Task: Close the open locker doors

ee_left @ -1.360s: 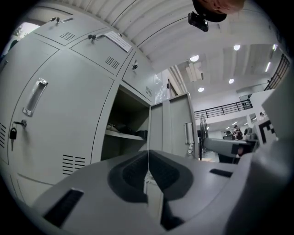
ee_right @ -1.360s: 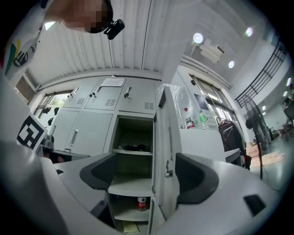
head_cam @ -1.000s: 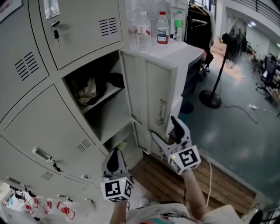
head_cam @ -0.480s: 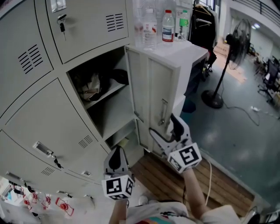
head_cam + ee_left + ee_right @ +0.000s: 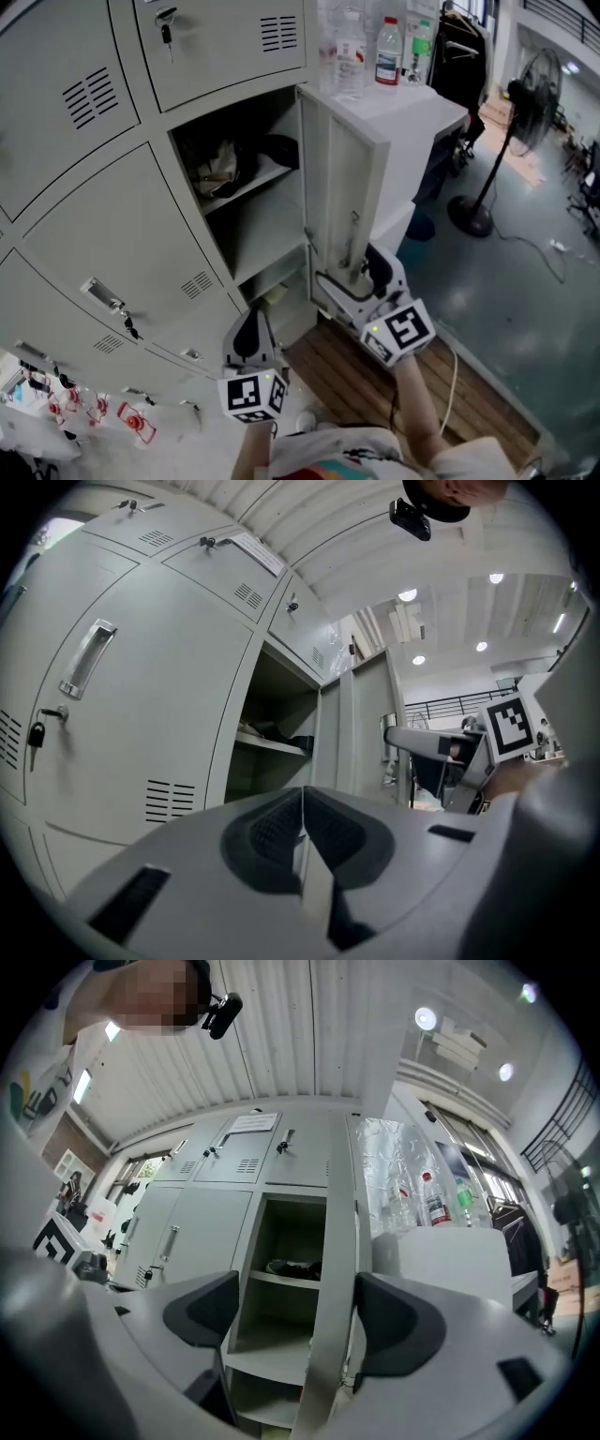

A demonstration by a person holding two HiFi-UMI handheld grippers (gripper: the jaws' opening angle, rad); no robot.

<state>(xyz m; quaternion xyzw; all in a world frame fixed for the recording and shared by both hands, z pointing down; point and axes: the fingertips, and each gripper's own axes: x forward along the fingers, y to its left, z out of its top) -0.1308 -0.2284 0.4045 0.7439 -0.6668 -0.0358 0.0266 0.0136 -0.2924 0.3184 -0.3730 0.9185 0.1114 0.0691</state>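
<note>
Door, flat grey sheet metal, swung out edge-on at the locker's right edge; right gripper jaws spread astride its free edge; left gripper clenched, empty; open floor rightward

The open locker door at centre looks like smooth matt grey painted metal, the bottles at the top clear glossy plastic, the planks below rough brown wood.
</note>
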